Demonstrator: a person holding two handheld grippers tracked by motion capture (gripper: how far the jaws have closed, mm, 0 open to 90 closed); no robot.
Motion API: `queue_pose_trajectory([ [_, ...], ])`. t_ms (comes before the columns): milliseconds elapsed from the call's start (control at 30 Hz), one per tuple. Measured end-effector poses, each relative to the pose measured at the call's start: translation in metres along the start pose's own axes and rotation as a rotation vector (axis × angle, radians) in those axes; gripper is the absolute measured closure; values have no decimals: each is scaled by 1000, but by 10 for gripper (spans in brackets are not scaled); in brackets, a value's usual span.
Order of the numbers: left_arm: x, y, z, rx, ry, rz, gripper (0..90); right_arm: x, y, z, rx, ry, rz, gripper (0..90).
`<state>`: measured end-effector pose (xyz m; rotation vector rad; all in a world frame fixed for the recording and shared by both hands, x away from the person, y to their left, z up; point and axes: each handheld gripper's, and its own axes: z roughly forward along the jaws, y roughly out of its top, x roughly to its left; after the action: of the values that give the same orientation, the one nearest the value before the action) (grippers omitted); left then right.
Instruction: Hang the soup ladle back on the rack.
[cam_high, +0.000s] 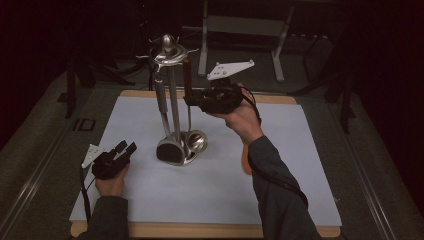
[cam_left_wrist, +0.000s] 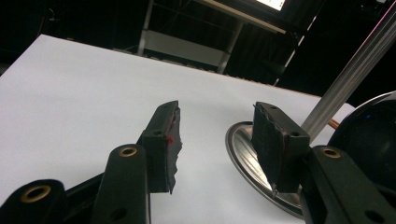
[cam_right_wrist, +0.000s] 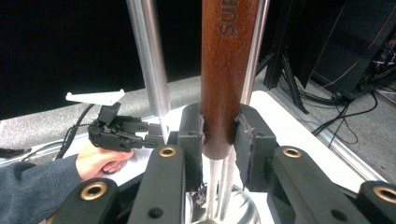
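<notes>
On a white mat (cam_high: 150, 200) in a dark room, right gripper (cam_right_wrist: 219, 135) jaws clamp the wooden handle (cam_right_wrist: 229, 70); left gripper (cam_left_wrist: 215, 140) jaws gape.

Dark lab: tripods (cam_high: 310, 75), floor cables (cam_right_wrist: 345, 100)
</notes>
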<state>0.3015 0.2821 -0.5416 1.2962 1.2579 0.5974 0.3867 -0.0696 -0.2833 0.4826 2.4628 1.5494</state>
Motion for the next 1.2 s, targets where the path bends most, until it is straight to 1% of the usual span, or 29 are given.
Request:
queue_pose_trajectory([
  [67, 0, 0, 0, 0, 0, 0, 524, 1, 1, 2, 2, -9, 1, 738],
  [200, 0, 0, 0, 0, 0, 0, 524, 1, 1, 3, 0, -1, 4, 736],
  [433, 0, 0, 0, -1, 0, -1, 524, 2, 3, 3, -3, -8, 3, 736],
  [600, 0, 0, 0, -1, -1, 0, 524, 2, 4, 8, 14, -25, 15, 736],
  [667, 0, 0, 0, -1, -1, 0, 524, 2, 4, 8, 13, -25, 14, 736],
  [733, 0, 0, 0, -2, -1, -1, 524, 1, 2, 7, 4, -23, 13, 732],
  [867, 0, 0, 0, -2, -1, 0, 524, 1, 1, 7, 5, -24, 16, 720],
  [933, 0, 0, 0, -2, -1, 0, 523, -2, -1, 3, -21, -9, 32, 698],
  [1000, 0, 0, 0, -2, -1, 0, 523, -2, -1, 1, -31, -5, 32, 699],
  [1200, 0, 0, 0, -2, -1, -1, 523, -2, -2, -3, -32, -8, 28, 685],
])
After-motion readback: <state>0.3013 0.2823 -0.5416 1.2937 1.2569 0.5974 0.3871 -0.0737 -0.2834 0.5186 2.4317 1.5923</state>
